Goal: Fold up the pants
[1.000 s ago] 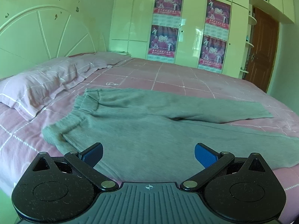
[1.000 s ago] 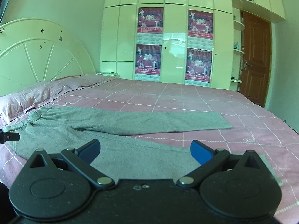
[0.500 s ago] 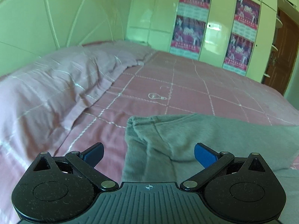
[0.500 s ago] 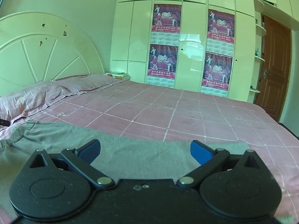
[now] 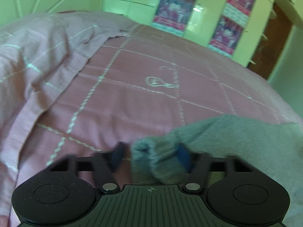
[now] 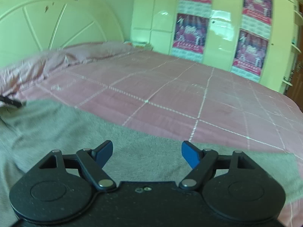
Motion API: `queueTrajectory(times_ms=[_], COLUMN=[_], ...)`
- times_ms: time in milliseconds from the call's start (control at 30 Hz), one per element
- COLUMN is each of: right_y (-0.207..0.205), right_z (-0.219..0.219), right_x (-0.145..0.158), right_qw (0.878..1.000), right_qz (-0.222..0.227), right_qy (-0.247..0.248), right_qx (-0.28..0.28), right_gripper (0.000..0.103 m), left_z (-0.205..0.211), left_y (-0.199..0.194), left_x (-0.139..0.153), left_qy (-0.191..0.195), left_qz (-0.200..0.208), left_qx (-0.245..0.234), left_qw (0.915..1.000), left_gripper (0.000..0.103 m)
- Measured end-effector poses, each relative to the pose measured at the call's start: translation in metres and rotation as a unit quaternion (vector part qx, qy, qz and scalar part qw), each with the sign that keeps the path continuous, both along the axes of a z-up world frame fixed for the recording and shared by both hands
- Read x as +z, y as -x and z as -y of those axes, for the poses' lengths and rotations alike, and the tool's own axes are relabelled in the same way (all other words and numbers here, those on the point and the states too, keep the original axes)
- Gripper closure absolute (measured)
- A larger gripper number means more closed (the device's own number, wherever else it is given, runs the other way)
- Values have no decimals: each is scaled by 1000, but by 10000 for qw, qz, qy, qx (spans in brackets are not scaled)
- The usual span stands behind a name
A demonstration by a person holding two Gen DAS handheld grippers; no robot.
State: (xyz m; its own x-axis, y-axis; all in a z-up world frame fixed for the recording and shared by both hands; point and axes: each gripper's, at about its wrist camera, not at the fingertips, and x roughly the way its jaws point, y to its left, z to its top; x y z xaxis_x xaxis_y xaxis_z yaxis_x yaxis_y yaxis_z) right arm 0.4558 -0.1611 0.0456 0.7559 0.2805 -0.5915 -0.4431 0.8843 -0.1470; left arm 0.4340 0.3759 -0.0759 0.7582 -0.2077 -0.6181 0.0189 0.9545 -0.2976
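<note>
Pants [image 5: 236,138] corner now bunched in left claw [image 5: 151,158], which just closed on it; right claw [image 6: 146,154] narrowing, nothing gripped yet.

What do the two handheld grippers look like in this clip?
Both are matte black: two round housings, hinged link arms with silver pivot pins, and blue fingers. The left gripper has a ribbed centre plate with a crosshair mark; the right gripper has a plain one. No cables or sleeves show.
</note>
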Motion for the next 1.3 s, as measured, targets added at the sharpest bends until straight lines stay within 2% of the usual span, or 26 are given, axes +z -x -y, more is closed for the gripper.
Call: queueTrajectory(times_ms=[33,100,133,233,267,300,333,467,533,567,600,700,733,933,1100,1167,1233,1267,1300], right_y=[-11,-30,-41,-70,-81,-89,-96,-113,-115,-112,-111,-108,-105,-51,36,74,113,131,149], right_z=[-2,-7,-11,-23,-27,-30,-33,-37,-40,-41,-44,-46,-43,-16,7,12,17,17,19], right_x=[-5,-10,-12,-22,-27,-31,-35,-43,-42,-42,-42,-35,-28,42,92,98,90,81,70], right_qw=[9999,9992,9985,9945,9923,9897,9872,9791,9758,9747,9734,9749,9777,9859,9833,9815,9796,9788,9783], right_qz=[-44,-101,-159,-403,-554,-708,-844,-1276,-1382,-1357,-1364,-1300,-1201,-549,-103,-100,-133,-242,-273], right_qy=[94,191,224,505,630,723,815,905,911,1004,1071,1148,1077,775,950,1029,1131,1177,1283], right_qx=[136,346,482,821,913,1015,1076,1303,1428,1468,1500,1398,1348,1377,1547,1612,1658,1661,1605], right_gripper=[34,38,38,40,46,56,61,62,75,90,99,103,103,103,103,103,103,103,98], left_z=[0,8,8,2,2,3,5,5,6,6,4,1,2,4,14,19,28,31,35], left_y=[0,3,4,0,-1,-3,-3,-1,-1,-1,-1,2,6,41,99,129,162,176,194], left_x=[2,7,8,5,4,4,3,-5,-8,-8,-9,-3,2,56,97,105,104,101,95], left_qy=[-10,-258,-251,-156,-207,-292,-329,-288,-232,-195,-133,-39,-115,-294,-496,-581,-762,-724,-613], left_qz=[30,117,119,-59,-56,-86,-98,-7,35,46,65,187,312,1309,1872,1997,1996,1955,1836], left_qx=[-22,-145,-164,-243,-278,-345,-389,-413,-409,-420,-442,-378,-376,-782,-1217,-1311,-1401,-1414,-1389], left_qw=[10000,9995,9995,9996,9994,9989,9987,9987,9989,9989,9989,9991,9987,9879,9735,9693,9668,9678,9712], left_gripper=[80,83,84,84,83,83,83,78,79,81,83,87,87,87,87,87,87,87,86])
